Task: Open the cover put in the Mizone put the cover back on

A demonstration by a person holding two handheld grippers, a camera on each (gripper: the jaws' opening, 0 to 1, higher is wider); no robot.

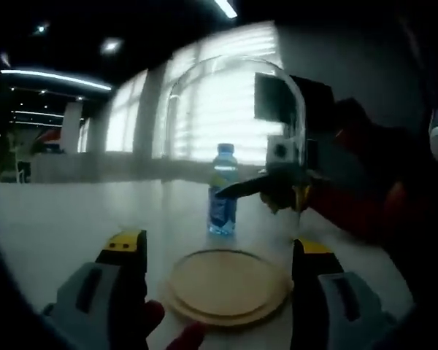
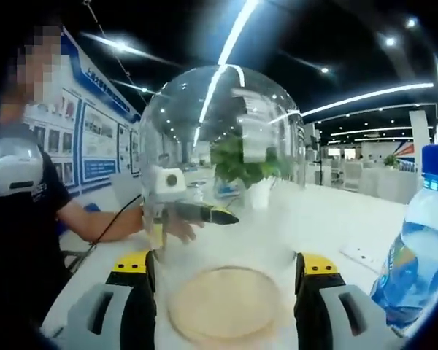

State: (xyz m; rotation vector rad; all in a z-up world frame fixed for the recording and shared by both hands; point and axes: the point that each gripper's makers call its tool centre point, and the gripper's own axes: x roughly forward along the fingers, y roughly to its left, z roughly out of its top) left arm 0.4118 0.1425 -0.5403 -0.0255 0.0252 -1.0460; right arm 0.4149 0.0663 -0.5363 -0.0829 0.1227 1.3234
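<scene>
On the white desk [image 1: 58, 219], in the left gripper view, a round pale wooden base [image 1: 226, 284] lies at 6 o'clock. Over it rises the cover [image 1: 233, 109], a tall clear glass dome with a rounded top that catches streaks of the ceiling lights. Its lower edge is hard to trace, so I cannot tell whether it sits on the base or just above it.

The Mizone bottle [image 1: 223, 197] stands upright on the desk beyond the base, seen through the glass near the centre. It has a blue cap, clear body and blue label, and is not under the dome.

The left tongs [image 1: 217, 244] are released. Their yellow-tipped jaws are spread wide, one each side of the base at 7 and 5 o'clock. Whether they touch the glass is unclear.

The right tongs come in from 3 o'clock, one dark jaw reaching across in front of the bottle.

In the right gripper view the right tongs [image 2: 226, 262] are likewise released, flanking the base. The left tongs reach in from 9 o'clock at the dome's wall, held by a person's hand [image 2: 177, 227]. The bottle stands at 4 o'clock, outside the dome. A leafy plant in a white pot [image 2: 250, 175] shows through the glass.
</scene>
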